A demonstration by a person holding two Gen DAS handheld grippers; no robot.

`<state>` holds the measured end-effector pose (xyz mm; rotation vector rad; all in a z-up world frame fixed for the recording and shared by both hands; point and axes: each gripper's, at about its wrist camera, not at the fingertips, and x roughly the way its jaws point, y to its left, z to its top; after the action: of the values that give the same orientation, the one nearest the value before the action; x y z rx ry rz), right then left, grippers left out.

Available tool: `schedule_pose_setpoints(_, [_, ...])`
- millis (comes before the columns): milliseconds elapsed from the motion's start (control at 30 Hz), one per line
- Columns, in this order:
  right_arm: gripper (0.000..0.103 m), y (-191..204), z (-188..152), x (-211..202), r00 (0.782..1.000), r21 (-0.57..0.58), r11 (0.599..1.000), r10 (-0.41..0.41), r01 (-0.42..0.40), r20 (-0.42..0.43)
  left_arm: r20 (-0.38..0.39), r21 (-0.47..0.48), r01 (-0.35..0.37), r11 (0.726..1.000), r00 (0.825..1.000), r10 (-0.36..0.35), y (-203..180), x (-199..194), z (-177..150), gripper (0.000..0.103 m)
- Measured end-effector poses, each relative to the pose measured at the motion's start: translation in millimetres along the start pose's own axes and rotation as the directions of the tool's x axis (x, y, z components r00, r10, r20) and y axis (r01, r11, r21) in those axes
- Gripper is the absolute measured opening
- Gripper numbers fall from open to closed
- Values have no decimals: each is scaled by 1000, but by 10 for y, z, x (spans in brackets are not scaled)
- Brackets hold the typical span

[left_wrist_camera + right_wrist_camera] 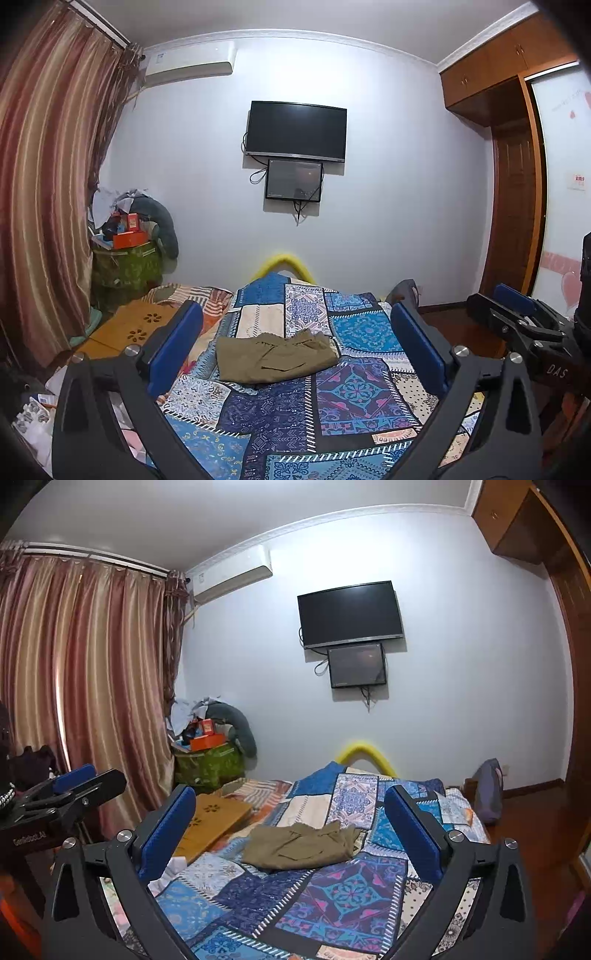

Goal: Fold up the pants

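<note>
The pants (pixel 275 356) (pixel 301 845) lie folded into a compact olive bundle on the quilt (pixel 354 391) (pixel 332 893) of the bed, near its middle. The left gripper (pixel 295 339) hangs above the quilt on the near side of the pants, its blue pads (pixel 173 343) spread wide and holding nothing. The right gripper (pixel 290 821) is also released, well apart from the pants. A wooden board (pixel 125 328) (pixel 210 823) lies left of the pants. On the wall behind the pants hangs a TV (pixel 295 131) (pixel 349 613).
</note>
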<state>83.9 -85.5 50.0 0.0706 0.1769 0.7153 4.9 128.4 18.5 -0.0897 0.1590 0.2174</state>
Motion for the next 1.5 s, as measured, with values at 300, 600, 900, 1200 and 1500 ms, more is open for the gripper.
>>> schedule_pose_setpoints(300, [102, 10, -7, -32, 1000, -12, 1000, 4, -4, -10, -14, -5, -7, 1000, 1000, 7, -30, 60, -25, 103])
schedule_pose_setpoints(600, [102, 20, -10, -26, 1000, -13, 1000, 3, -3, -9, -23, -5, 5, 1000, 1000, -5, -44, 88, -43, 103])
schedule_pose_setpoints(900, [102, 24, -8, -12, 1000, -12, 1000, 2, -2, -15, -26, 1, 17, 1000, 1000, -17, -52, 96, -30, 103])
schedule_pose_setpoints(1200, [102, 8, -21, -13, 1000, -11, 1000, 2, -3, -22, -24, 10, 19, 1000, 1000, -19, -80, 97, -26, 103])
schedule_pose_setpoints(1500, [103, 1, -35, -15, 1000, -9, 1000, 1, -1, -22, -30, 3, 32, 999, 999, -32, -43, 116, -3, 103])
